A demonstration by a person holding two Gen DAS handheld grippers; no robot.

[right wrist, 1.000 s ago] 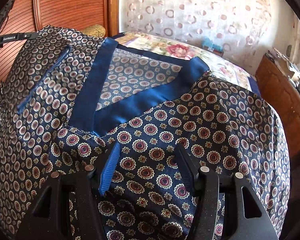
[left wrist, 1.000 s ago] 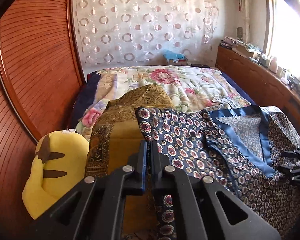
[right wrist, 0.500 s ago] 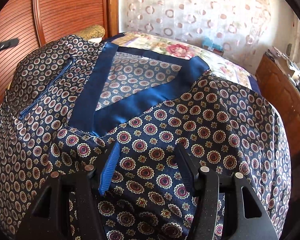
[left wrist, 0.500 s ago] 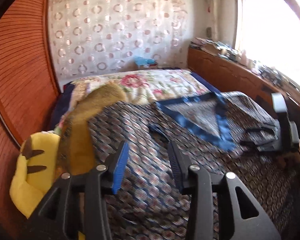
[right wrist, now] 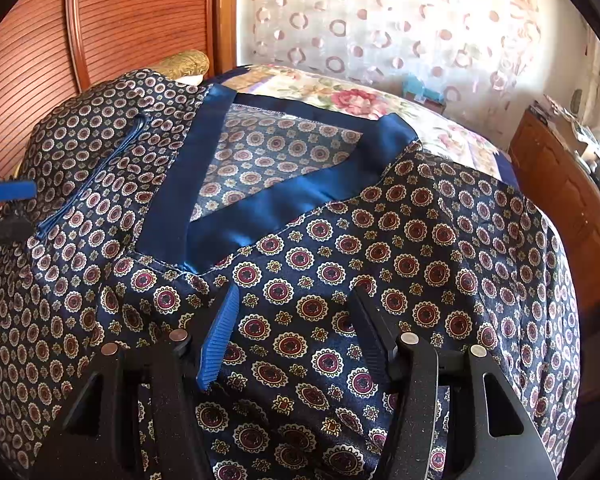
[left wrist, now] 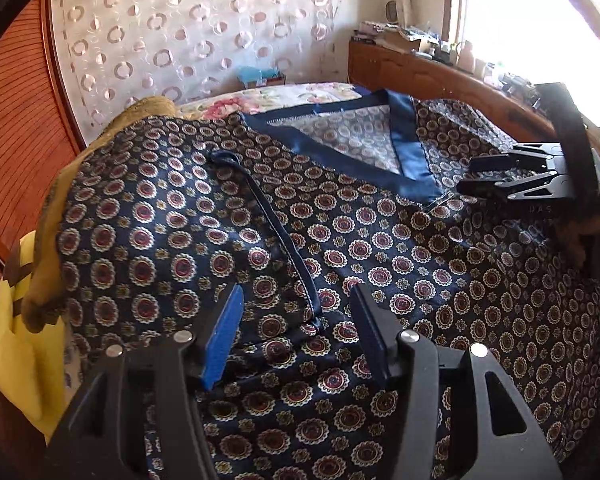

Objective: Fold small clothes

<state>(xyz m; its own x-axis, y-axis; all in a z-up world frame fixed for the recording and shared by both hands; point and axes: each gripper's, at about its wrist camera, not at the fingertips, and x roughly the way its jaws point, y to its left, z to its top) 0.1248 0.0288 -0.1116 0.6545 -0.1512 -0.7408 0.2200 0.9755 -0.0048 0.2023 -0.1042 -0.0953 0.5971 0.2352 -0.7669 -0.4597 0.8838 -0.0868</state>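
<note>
A navy top [left wrist: 380, 248] printed with round medallions and trimmed with a blue satin V-neck [left wrist: 408, 156] lies spread on the bed. My left gripper [left wrist: 296, 312] hovers over its left side. Its jaws are opening, and the pocket seam [left wrist: 284, 240] lies flat below the gap, not pinched. In the right wrist view the same top [right wrist: 420, 240] fills the frame. My right gripper [right wrist: 294, 312] stands open just below the V-neck [right wrist: 268, 204], with flat cloth under it. Each gripper shows in the other's view: the right gripper [left wrist: 500, 176] and the left gripper [right wrist: 8, 192].
A mustard patterned cloth [left wrist: 60, 200] pokes out from under the top's left edge, and a yellow plush toy [left wrist: 16, 360] sits beside it. The floral bedspread [left wrist: 300, 96] runs to the curtain. A wooden wardrobe [right wrist: 120, 20] stands left and a cluttered wooden sideboard [left wrist: 420, 72] right.
My left gripper was shut over the top's edge; it opened and swung right and down over the top, which now lies flatter. The right gripper has not moved.
</note>
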